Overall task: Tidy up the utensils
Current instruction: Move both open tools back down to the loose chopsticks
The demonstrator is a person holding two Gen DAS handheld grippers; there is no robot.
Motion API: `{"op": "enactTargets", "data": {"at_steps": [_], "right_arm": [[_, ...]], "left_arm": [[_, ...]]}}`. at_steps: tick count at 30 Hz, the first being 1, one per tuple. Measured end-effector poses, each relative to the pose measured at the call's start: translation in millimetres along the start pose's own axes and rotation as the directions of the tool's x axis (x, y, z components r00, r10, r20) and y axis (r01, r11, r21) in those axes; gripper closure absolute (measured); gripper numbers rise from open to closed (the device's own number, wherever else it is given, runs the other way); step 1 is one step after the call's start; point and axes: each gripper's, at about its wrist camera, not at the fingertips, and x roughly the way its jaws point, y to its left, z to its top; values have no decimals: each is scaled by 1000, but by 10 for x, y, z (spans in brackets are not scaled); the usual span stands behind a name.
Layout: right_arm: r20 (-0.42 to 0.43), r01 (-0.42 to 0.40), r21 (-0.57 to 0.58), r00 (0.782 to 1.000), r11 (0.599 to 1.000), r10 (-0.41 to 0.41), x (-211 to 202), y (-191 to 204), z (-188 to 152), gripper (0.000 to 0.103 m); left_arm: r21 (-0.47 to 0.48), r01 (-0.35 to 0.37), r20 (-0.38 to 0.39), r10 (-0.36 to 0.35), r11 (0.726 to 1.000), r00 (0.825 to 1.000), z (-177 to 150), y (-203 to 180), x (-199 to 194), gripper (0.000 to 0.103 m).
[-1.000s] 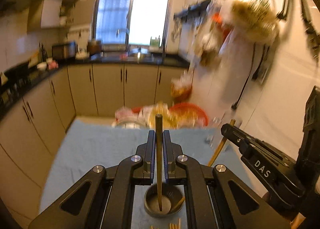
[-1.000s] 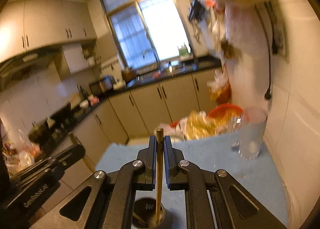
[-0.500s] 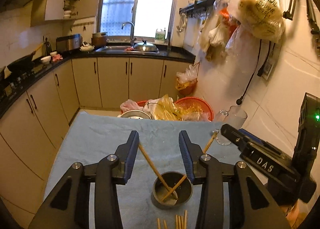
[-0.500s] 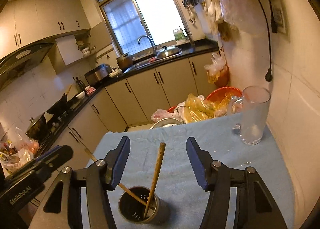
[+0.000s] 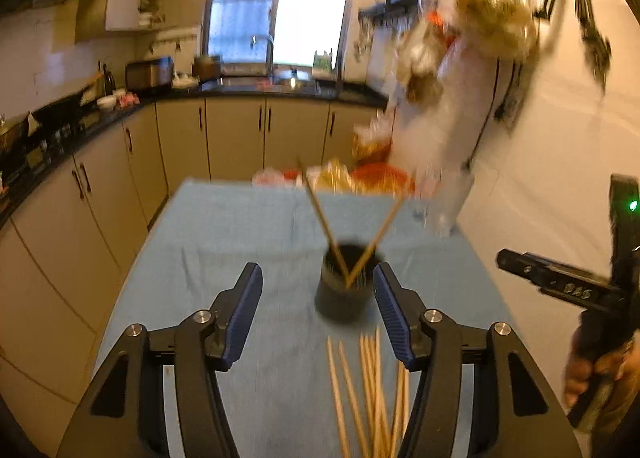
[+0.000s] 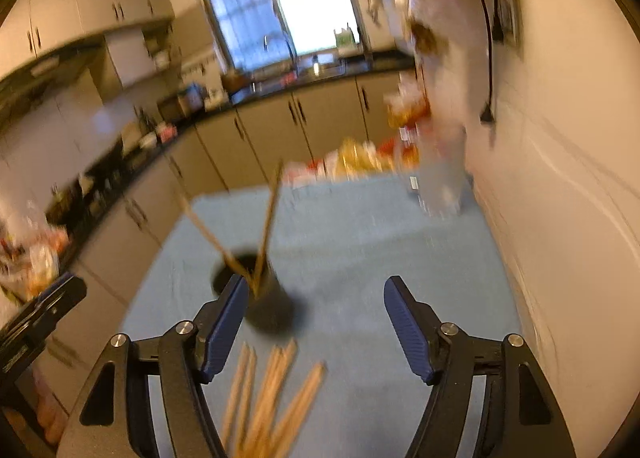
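A dark round utensil cup (image 5: 340, 294) stands on the blue cloth (image 5: 224, 242) and holds two wooden chopsticks (image 5: 320, 213) that lean apart in a V. Several loose chopsticks (image 5: 370, 386) lie on the cloth nearer to me. My left gripper (image 5: 318, 314) is open and empty, just short of the cup. In the right wrist view the cup (image 6: 260, 298) sits by the left finger, with the loose chopsticks (image 6: 268, 390) below it. My right gripper (image 6: 314, 322) is open and empty. The right gripper also shows at the right edge of the left wrist view (image 5: 560, 286).
A clear glass (image 6: 440, 185) stands at the far right of the cloth by the white wall. Bags and an orange basket (image 5: 380, 177) lie past the table's far edge. Kitchen cabinets (image 5: 120, 177) run along the left and back.
Both grippers opened and let go of a chopstick each into the cup. Both have since pulled back and dropped lower, so the loose chopsticks show more.
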Motion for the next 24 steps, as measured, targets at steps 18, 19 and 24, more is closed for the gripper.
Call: {"op": "enactTargets", "data": {"at_steps": [18, 19, 24], "right_arm": [[-339, -44, -101, 941, 994, 7, 1124, 109, -1379, 62], [-340, -44, -113, 940, 993, 3, 1123, 131, -1371, 62], [-319, 6, -200, 945, 980, -71, 1159, 234, -1375, 74]], "left_arm": [[97, 8, -388, 31, 995, 921, -1216, -234, 1308, 72], [111, 0, -402, 45, 994, 915, -1243, -251, 1367, 74], [152, -24, -374, 80, 988, 924, -1253, -297, 1486, 94]]}}
